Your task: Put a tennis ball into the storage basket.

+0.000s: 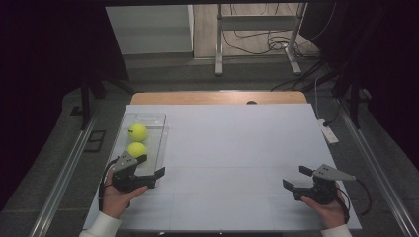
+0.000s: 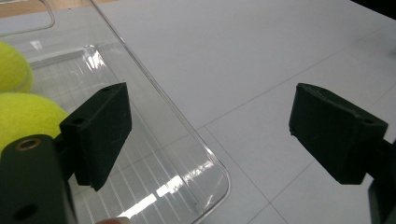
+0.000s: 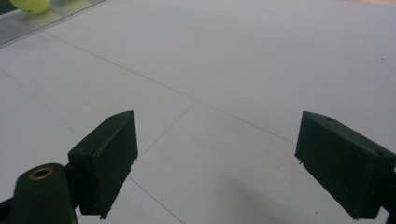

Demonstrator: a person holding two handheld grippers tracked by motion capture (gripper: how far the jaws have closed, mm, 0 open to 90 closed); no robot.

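A clear plastic box (image 1: 159,129) stands at the table's left with two yellow tennis balls in it, one farther (image 1: 138,132) and one nearer (image 1: 137,149). My left gripper (image 1: 151,166) is open at the box's near right corner. In the left gripper view one jaw is over the box (image 2: 205,149) next to the nearer ball (image 2: 23,116), the other jaw is over the bare table, and the farther ball (image 2: 11,65) lies behind; the left gripper (image 2: 212,98) holds nothing. My right gripper (image 1: 294,177) is open above the white table at near right, empty (image 3: 219,123). A ball (image 3: 30,4) and the box (image 3: 28,23) show far off.
The white tabletop (image 1: 237,148) spreads between the two hands, with a wooden strip (image 1: 217,97) at its far edge. A white power strip (image 1: 328,132) lies off the right edge. Beyond stand a metal frame (image 1: 257,22) and floor cables (image 1: 257,44).
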